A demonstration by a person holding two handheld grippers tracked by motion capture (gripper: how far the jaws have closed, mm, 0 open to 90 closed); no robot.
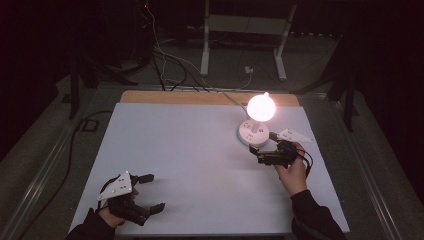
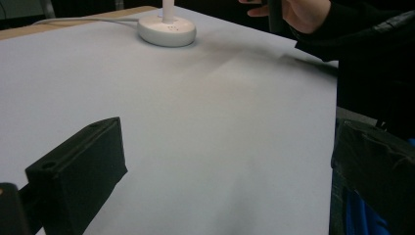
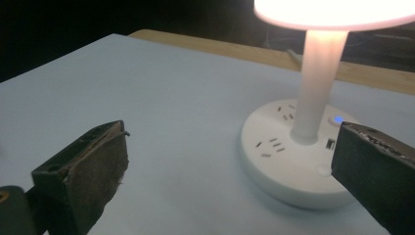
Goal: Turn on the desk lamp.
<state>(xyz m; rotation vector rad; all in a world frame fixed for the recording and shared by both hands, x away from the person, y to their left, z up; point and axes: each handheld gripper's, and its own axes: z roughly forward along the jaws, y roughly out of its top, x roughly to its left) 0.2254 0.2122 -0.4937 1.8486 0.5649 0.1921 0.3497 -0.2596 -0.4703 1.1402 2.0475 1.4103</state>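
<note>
Far from the lamp [image 1: 260, 112], at the near left of the table [image 1: 200, 150], the left gripper [image 1: 150, 192] rests with jaws wide apart, holding nothing. The lamp is lit, so it seems already switched on. Just beside its round base [image 3: 293, 161], the right gripper [image 1: 257, 152] is also wide open and empty. Nothing stands between them.

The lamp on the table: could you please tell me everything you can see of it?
The lamp is lit, its round shade glowing pinkish white. A slim white stem rises upright from a round white base that looks like plastic, with socket slots, a USB port and a small blue light. It stands on the table's far right part; a white cord leads away behind. The right gripper is close beside it.
</note>
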